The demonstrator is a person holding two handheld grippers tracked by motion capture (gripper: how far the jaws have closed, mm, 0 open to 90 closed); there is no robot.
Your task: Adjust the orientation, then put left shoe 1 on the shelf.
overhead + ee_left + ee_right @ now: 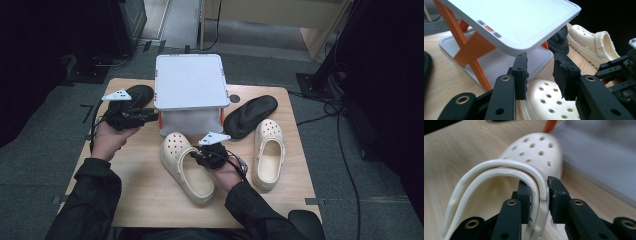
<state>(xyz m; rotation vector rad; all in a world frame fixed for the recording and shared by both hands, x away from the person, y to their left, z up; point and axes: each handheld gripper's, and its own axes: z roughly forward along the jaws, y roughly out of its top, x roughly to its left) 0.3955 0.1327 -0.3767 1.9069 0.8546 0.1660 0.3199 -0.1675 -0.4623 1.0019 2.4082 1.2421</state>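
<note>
Two cream clogs lie on the wooden table (145, 195). My right gripper (201, 156) (539, 195) is shut on the side wall of the left clog (182, 165) (534, 152), one pad inside the shoe and one outside, with the strap pinched in too. The right clog (269, 150) (591, 42) lies apart, toe pointing away. My left gripper (149, 116) (540, 72) hangs open above the table's left side with nothing between its pads. Past its jaws are the left clog's holed toe (544, 100) and a white stand (511, 22).
The white two-level stand (189, 82) on orange legs sits at the table's back middle. One black insole (250, 115) (560, 41) lies to its right, another (137, 94) to its left behind my left hand. Cables trail over the floor at the right.
</note>
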